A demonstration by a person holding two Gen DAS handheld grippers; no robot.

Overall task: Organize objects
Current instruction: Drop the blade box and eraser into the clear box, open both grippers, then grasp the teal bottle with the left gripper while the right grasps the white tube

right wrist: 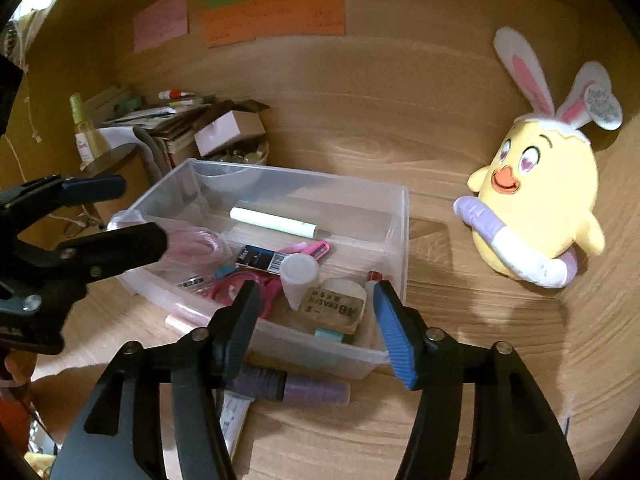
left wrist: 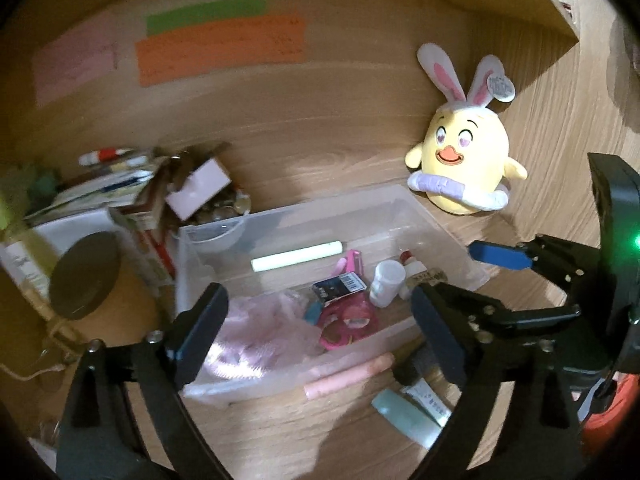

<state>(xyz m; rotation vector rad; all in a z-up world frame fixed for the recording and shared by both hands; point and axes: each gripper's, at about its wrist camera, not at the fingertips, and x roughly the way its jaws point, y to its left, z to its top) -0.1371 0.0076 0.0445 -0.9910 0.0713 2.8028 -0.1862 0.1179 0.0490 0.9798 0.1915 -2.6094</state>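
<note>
My left gripper [left wrist: 318, 328] hangs above the near left part of the clear plastic bin [left wrist: 440, 220], its jaws spread wide with nothing between them. My right gripper [right wrist: 316, 330] hovers at the bin's near right corner, jaws likewise spread and empty; from the left wrist view it shows at the right [left wrist: 452, 276], one blue pad over the bin's right wall.

The bin sits on the wooden desk [right wrist: 460, 420], and inside it lie a pale green tube [right wrist: 274, 221] toward the far side, a crumpled pink plastic bag [left wrist: 260, 332] at the near left, a small white bottle [right wrist: 300, 276] in the middle, a pink cutter [right wrist: 308, 250] beside a dark barcoded box [right wrist: 260, 259], and a brown eraser block [right wrist: 338, 308] near the right corner.

On the desk just near the bin rest a pink stick [left wrist: 348, 376], a purple marker [right wrist: 296, 390] and a pale tube [left wrist: 408, 412]. A yellow chick plush [right wrist: 544, 208] with bunny ears stands well to the right against the wall. Far left is a heap of books and boxes [right wrist: 180, 128]
</note>
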